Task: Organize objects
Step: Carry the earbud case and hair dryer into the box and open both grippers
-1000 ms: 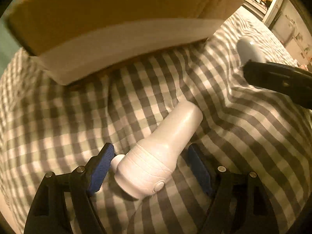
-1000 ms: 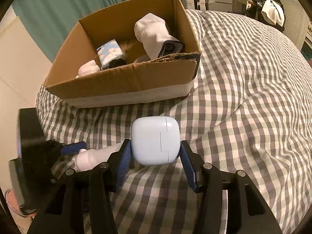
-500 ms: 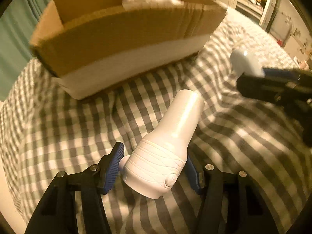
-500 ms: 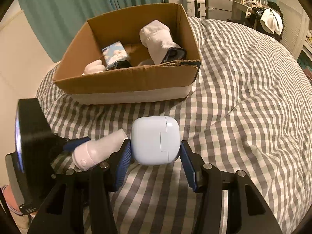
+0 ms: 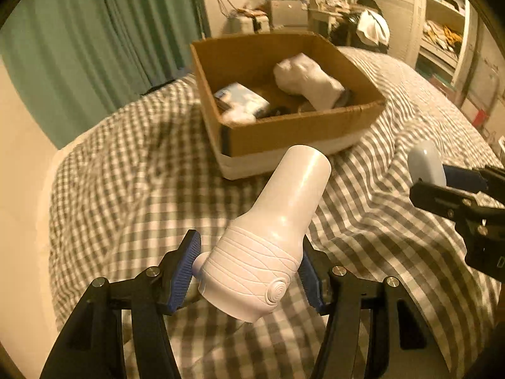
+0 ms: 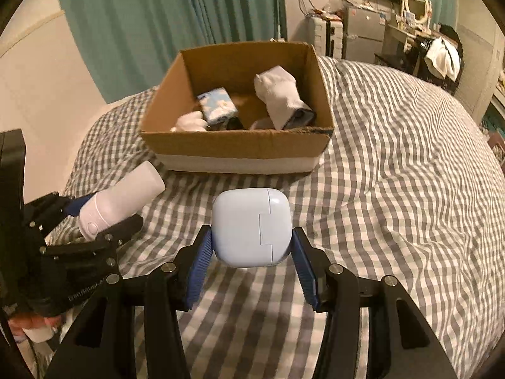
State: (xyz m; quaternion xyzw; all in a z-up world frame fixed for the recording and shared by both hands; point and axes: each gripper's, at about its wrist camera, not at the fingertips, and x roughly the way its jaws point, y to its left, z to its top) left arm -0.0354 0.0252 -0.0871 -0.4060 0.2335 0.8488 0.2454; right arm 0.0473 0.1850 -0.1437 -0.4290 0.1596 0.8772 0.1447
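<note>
Tools [image 5: 249, 271] [image 6: 249, 252] grip bottle [image 5: 271, 237] and case [image 6: 251, 227] short of box rim [image 6: 236, 132]

Grey-and-white checked bedspread [image 6: 394, 158], brown cardboard box [image 6: 240, 150] with a white band — teal curtains [image 6: 170, 19] behind

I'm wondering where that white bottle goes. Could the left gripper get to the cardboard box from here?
Probably yes. The left gripper holds the bottle up off the bed, and the box sits just ahead, top open. Nothing lies between them; the right gripper is off to the side.
</note>
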